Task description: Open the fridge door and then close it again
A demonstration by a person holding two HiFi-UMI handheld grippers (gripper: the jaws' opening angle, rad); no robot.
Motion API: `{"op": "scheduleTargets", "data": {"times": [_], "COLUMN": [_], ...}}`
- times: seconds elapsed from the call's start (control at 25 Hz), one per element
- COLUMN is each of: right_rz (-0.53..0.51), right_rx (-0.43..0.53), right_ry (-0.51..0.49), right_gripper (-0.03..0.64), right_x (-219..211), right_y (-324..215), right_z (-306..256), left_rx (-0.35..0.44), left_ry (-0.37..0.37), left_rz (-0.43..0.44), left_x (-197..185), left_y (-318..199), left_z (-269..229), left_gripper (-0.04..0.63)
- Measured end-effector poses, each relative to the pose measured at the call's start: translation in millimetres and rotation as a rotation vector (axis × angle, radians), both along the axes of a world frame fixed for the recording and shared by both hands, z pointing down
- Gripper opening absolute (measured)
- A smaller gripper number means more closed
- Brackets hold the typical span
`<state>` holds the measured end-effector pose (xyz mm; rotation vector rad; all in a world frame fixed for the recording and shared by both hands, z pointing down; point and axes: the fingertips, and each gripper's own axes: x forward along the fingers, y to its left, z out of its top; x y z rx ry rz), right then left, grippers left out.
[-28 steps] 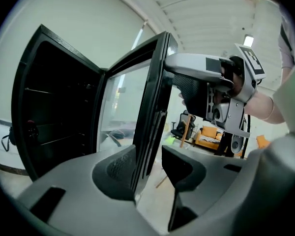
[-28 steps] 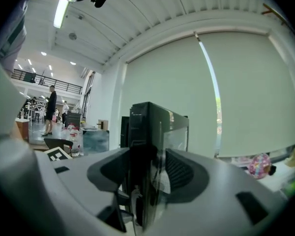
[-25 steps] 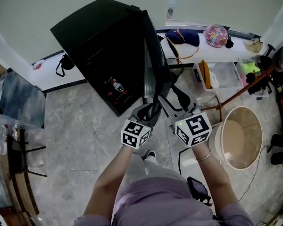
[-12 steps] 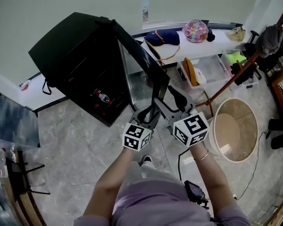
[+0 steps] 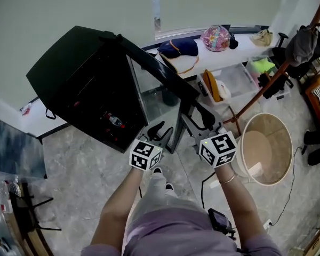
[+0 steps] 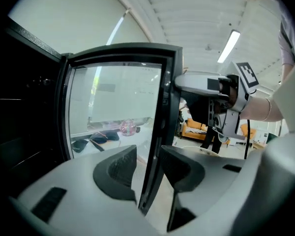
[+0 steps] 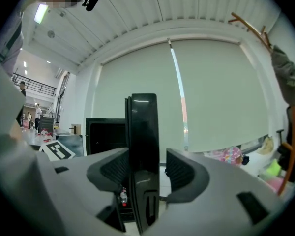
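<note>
**Fridge door point(image 5: 159, 72) ajar, its free edge between both pairs of jaws.**
It hangs off the fridge point(image 5: 80, 84) at ten o'clock. Your left gripper point(image 5: 162, 129) is closing its jaws around the edge. Your right gripper point(image 5: 196, 115) straddles it, jaws spread, likely to steer the swing.

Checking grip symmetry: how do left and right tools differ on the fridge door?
The left tool meets the fridge door obliquely, glass face showing; right tool faces it edge-on. Right tool sits higher on the edge than left tool. Shared: both straddle the door edge, jaws closing, not clamped.
</note>
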<state>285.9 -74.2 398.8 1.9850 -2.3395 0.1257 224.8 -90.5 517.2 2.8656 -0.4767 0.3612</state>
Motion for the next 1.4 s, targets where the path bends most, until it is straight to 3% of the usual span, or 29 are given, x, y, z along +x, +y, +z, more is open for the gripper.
{"op": "scheduleTargets", "data": {"times": [0.2,0.52,1.4], "right_rz": [0.08,0.225,0.403], "right_rx": [0.011,0.02,0.038], "right_ry": [0.02,-0.007,-0.032], "right_gripper": [0.195,0.187,0.146], "right_x": [19.6,61.5,152.9], "right_y": [-3.4,-18.5,-85.2], "right_z": [-0.7,3.0,6.5], "left_rx": [-0.012,-0.049,-0.053], "left_ry": [0.045,0.104,0.095], "left_rz": [-0.05,-0.096,-0.136], "left_x": [1.2,21.7,54.6], "left_y": [-35.4,-82.4,-176.5], "left_z": [-12.9,-25.2,-18.1], "left_gripper": [0.121,0.107,0.089]}}
